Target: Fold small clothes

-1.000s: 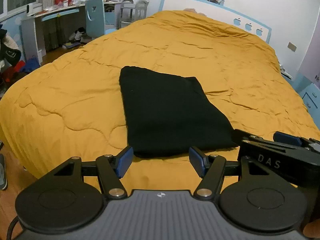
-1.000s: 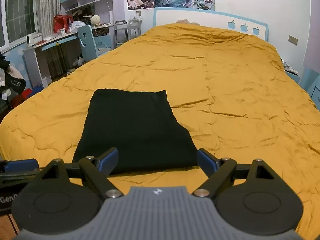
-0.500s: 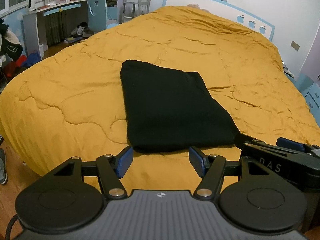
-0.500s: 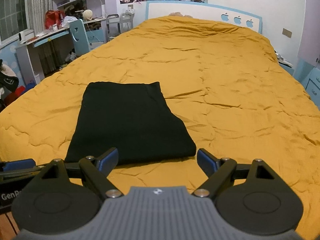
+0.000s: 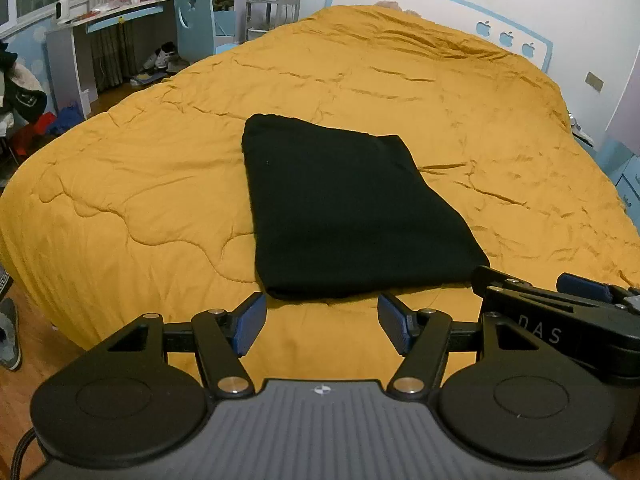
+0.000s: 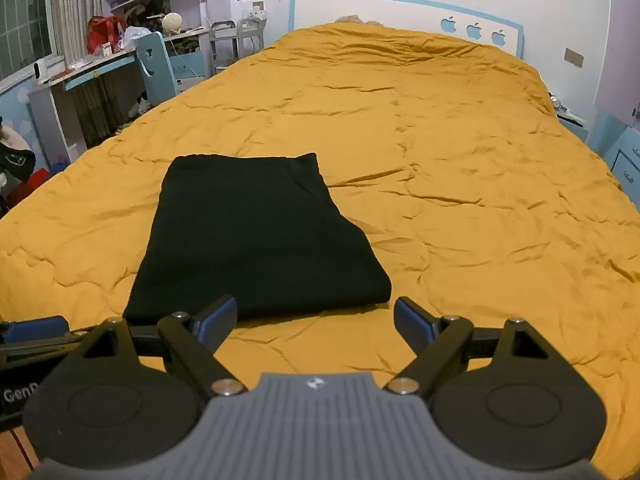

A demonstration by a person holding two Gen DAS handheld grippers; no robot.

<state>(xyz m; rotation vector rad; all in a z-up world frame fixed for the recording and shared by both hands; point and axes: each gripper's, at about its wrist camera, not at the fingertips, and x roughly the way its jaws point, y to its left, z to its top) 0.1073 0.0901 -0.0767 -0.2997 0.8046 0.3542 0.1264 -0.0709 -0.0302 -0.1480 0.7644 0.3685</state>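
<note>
Left gripper [image 5: 322, 322]: jaws spread wide, nothing between them, held above the near strip of the bed [image 5: 132, 184]. Right gripper [image 6: 316, 322]: jaws likewise wide apart and empty, held off the cover.

Black garment [image 5: 344, 216]: lies flat on the orange quilt, already a neat rectangle, free of both grippers. Its near hem sits just ahead of both pairs of jaws. Long axis runs away from the grippers toward the headboard [image 6: 404, 10]. In the left wrist view the near hem spans the gap between the jaws and runs on to the right; in the right wrist view the garment [image 6: 256, 236] lies ahead and to the left, its near right corner roughly in line with the jaw gap. Judgement: each gripper is about equally near, left for the near left corner, right for the near right corner.

Surroundings: quilt rumpled but bare around the garment; desk [image 6: 92, 68] and chair [image 5: 196, 24] stand well off to the left. Nothing obstructs the approach.
</note>
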